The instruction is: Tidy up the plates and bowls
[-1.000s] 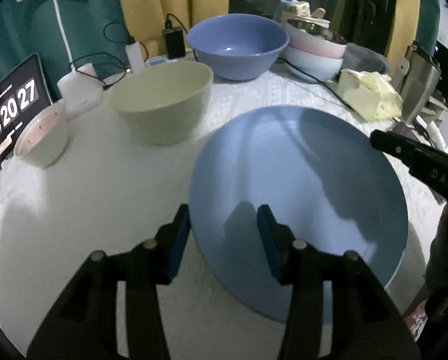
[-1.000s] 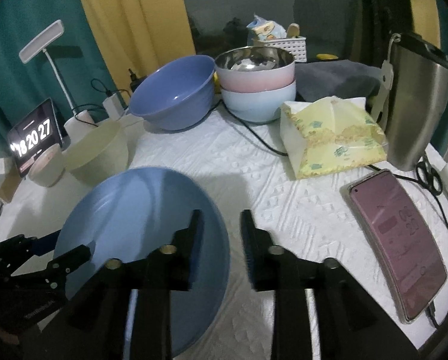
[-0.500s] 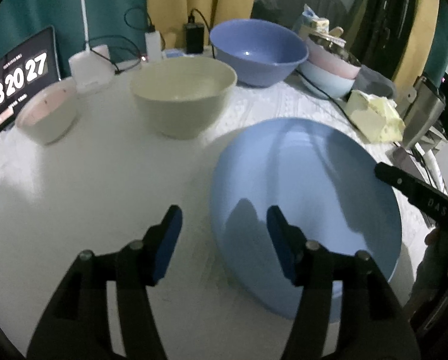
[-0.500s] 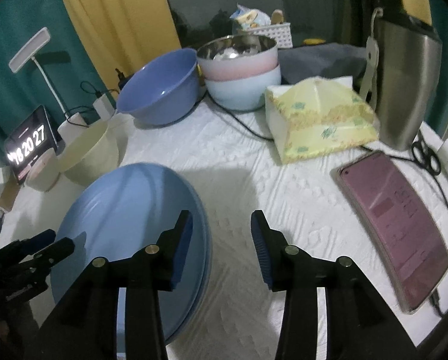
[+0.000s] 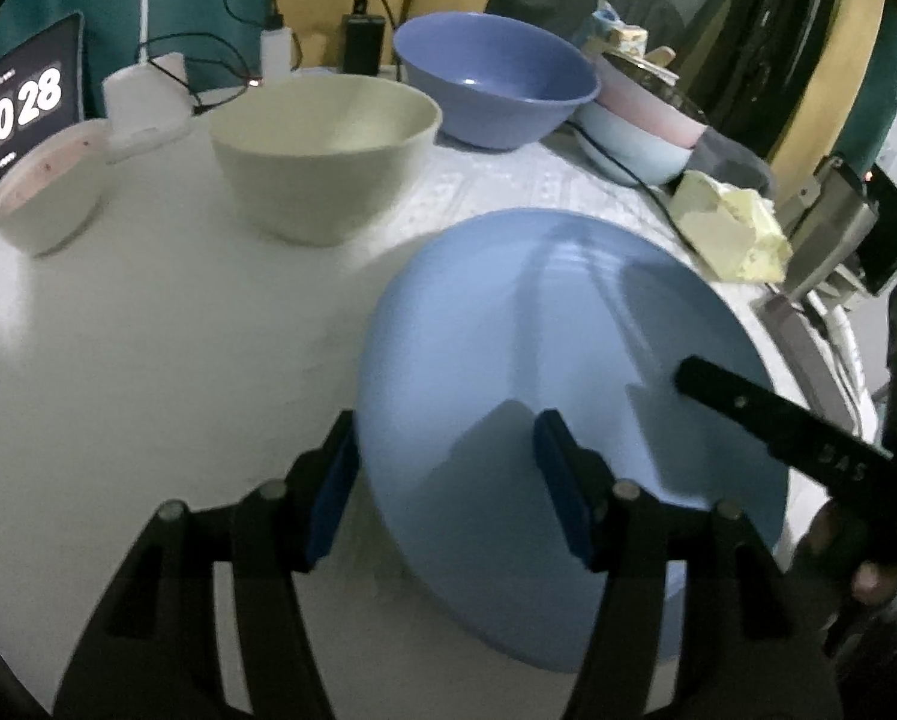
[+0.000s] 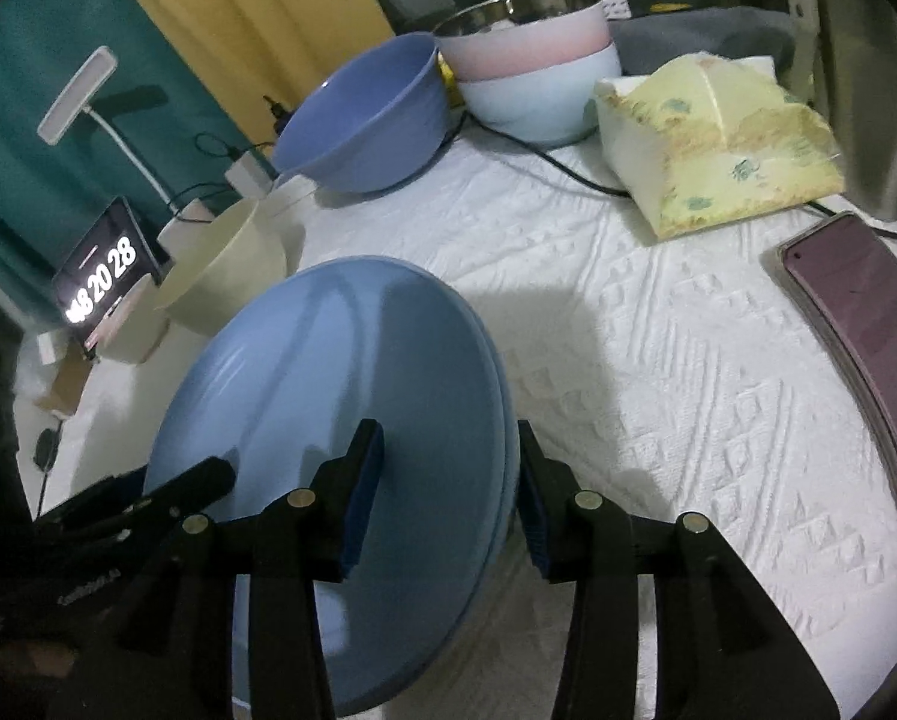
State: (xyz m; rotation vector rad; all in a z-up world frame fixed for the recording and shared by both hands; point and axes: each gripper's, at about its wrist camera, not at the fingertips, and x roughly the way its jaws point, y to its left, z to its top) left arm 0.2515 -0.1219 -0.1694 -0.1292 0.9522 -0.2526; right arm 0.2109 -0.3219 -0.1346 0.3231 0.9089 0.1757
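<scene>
A stack of large light-blue plates (image 5: 544, 360) (image 6: 328, 396) lies on the white tablecloth. My left gripper (image 5: 445, 486) is open, its jaws straddling the stack's near-left rim. My right gripper (image 6: 448, 498) is open, its jaws straddling the stack's right rim; it also shows in the left wrist view (image 5: 766, 426). A cream bowl (image 5: 325, 150) (image 6: 226, 270), a blue-violet bowl (image 5: 496, 87) (image 6: 364, 120), a small pink-rimmed bowl (image 5: 43, 192) and a stack of pink and pale-blue bowls (image 6: 532, 72) stand behind.
A clock display (image 6: 97, 276), a lamp (image 6: 79, 96), chargers and cables (image 5: 358, 48) line the back left. A yellow tissue pack (image 6: 718, 144), a steel jug (image 6: 868, 72) and a phone (image 6: 856, 354) sit on the right.
Both grippers have opened wider and moved in over the plate stack's rims, the left from the near-left, the right from the right side.
</scene>
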